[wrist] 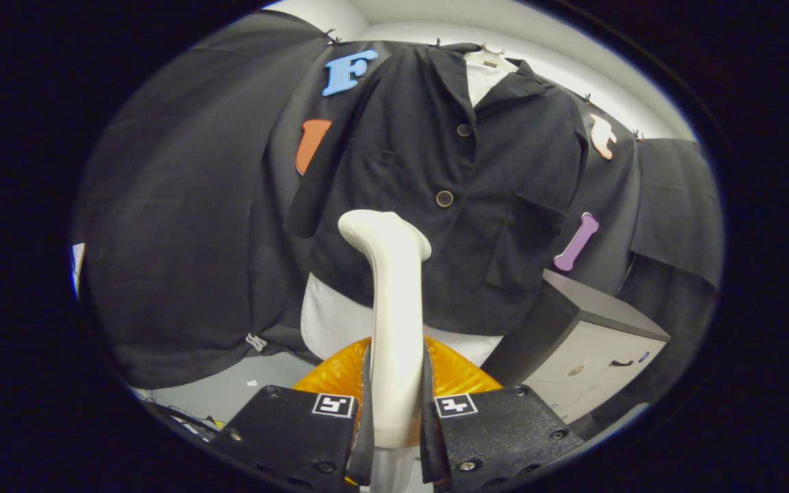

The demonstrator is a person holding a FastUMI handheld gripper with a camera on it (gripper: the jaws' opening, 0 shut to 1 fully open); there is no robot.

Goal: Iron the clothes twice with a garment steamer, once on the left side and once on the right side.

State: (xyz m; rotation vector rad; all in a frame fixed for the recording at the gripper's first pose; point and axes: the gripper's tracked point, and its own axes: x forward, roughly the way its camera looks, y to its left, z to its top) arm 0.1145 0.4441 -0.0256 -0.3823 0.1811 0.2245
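Observation:
A dark buttoned jacket (435, 205) hangs on a white mannequin torso (340, 318) straight ahead, with a white hanger at its collar. My gripper (394, 404) is shut on the white garment steamer (394, 322), whose handle stands upright between the fingers. The steamer's head (384, 229) rises in front of the jacket's lower left panel, just left of the middle button (444, 198). Whether the head touches the cloth I cannot tell.
An orange ribbed object (456, 373) lies just beyond the fingers, below the mannequin. A grey cabinet (593, 342) with a drawer handle stands to the right of the jacket. Black cloth walls hang behind and to both sides. Cables lie on the light floor at the lower left.

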